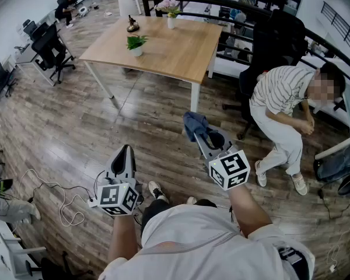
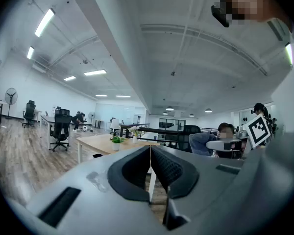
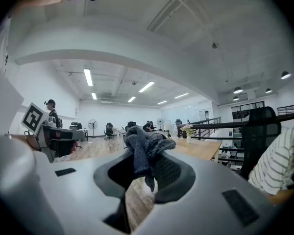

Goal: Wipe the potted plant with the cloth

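A small green potted plant point(image 1: 136, 44) in a white pot stands on the wooden table point(image 1: 175, 54) far ahead; it also shows small in the left gripper view as the potted plant point(image 2: 117, 142). My right gripper point(image 1: 196, 132) is shut on a bunched blue-grey cloth point(image 1: 193, 123), which bulges up between the jaws in the right gripper view as the cloth point(image 3: 146, 148). My left gripper point(image 1: 125, 151) is shut with nothing in it; in its own view the left gripper point(image 2: 150, 153) has its pads together. Both are well short of the table, over the floor.
A vase of pink flowers point(image 1: 170, 9) and a dark ornament point(image 1: 132, 24) also stand on the table. A person in a striped shirt point(image 1: 283, 101) sits at the right. Office chairs point(image 1: 51, 48) stand left, cables point(image 1: 61, 200) lie on the floor, a railing point(image 1: 262, 13) runs behind.
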`<state>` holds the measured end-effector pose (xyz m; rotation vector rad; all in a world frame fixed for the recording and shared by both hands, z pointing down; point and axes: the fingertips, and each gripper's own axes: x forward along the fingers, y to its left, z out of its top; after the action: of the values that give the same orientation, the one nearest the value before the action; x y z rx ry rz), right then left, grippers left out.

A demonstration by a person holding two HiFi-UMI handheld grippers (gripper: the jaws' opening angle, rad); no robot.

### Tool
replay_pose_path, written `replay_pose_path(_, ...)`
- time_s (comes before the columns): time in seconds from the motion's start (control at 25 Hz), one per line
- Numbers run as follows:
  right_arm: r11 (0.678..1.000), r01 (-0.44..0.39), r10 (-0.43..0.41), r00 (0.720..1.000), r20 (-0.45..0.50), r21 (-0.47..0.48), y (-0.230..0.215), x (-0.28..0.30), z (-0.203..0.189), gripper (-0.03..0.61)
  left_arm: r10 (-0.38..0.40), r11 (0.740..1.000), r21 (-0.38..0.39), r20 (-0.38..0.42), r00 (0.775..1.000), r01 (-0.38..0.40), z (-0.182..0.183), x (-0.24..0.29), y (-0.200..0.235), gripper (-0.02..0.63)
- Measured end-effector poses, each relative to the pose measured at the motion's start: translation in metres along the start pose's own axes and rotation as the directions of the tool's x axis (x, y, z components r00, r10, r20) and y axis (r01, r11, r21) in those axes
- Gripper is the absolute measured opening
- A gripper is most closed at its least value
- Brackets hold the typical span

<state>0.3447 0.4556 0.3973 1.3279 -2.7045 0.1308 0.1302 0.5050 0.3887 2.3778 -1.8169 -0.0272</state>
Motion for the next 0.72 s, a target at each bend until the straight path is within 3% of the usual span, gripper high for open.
replay_pose_path(0.72,0.999,0.036,-0.036,0.999,-0.006,0.033,-0.0027,0.0008,-0.0084,0.137,-0.044,0.999,-0.009,-0.030,0.999,0.044,-0.0097,0.0062,-0.0005,0.017)
